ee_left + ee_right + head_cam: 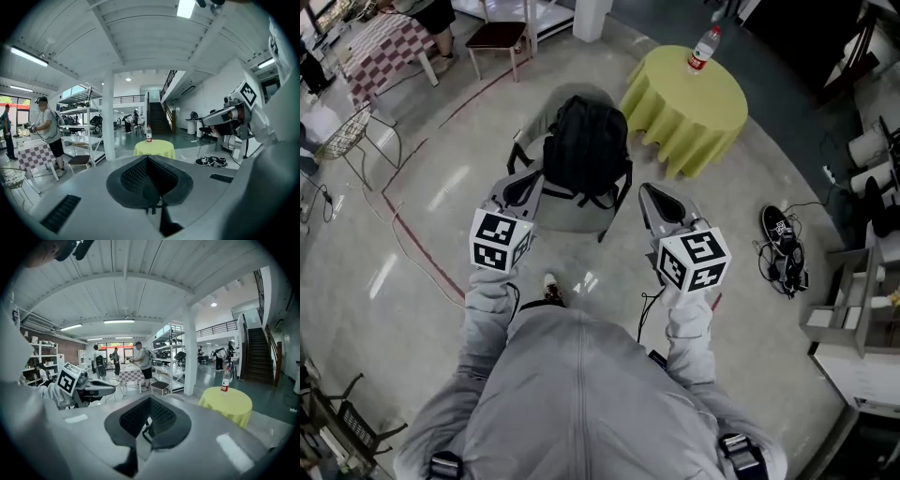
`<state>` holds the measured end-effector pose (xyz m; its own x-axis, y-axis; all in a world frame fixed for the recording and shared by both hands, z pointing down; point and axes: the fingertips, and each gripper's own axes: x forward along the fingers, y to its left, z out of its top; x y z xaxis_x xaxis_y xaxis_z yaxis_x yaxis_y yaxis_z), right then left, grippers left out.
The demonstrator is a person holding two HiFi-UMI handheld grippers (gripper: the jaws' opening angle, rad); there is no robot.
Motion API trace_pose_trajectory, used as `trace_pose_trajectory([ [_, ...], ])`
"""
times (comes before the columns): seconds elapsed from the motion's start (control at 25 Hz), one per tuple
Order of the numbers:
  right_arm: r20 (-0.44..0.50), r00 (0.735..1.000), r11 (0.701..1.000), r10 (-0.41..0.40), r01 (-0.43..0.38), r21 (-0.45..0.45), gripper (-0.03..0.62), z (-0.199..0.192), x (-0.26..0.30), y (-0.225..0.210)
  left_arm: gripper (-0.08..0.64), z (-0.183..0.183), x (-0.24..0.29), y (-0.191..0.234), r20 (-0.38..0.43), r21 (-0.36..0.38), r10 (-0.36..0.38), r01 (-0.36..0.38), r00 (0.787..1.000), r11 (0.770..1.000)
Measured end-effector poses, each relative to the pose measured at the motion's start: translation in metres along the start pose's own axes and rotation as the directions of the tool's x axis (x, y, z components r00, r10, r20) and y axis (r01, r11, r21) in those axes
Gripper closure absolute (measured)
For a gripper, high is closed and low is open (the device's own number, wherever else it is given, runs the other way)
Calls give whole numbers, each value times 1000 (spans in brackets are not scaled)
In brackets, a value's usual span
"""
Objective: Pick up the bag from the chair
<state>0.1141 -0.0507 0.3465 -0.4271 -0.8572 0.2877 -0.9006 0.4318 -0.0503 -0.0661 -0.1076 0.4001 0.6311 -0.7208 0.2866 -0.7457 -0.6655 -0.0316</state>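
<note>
Sitting upright on the grey plastic chair (565, 214), the black fabric backpack (584, 145) fills the seat, just off the left edge of the round yellow-draped table (686, 108). Both tongs hover short of it — left tongs (522, 187) and right tongs (661, 202) pressed closed, holding nothing.

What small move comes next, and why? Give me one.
Probably dip the right hand-held gripper forward and down toward the black bag, opening its jaws. The bag sits untouched on the grey chair; that gripper and the left hand-held gripper hover short of it, jaws together, aimed level rather than down at it.
</note>
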Motion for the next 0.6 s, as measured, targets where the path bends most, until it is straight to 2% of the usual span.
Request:
trace_pose_trajectory([
  [0.24, -41, 996, 995, -78, 80, 64, 581, -1, 55, -23, 554, -10, 39, 39, -41, -1, -56, 56, 998, 998],
  [0.44, -9, 994, 988, -109, 110, 112, 581, 8, 85, -33, 554, -17, 61, 72, -63, -8, -86, 85, 994, 996],
  [0.6, -79, 988, 985, -131, 139, 105, 581, -11, 108, -48, 552, -33, 82, 89, -107, -19, -78, 76, 991, 997],
])
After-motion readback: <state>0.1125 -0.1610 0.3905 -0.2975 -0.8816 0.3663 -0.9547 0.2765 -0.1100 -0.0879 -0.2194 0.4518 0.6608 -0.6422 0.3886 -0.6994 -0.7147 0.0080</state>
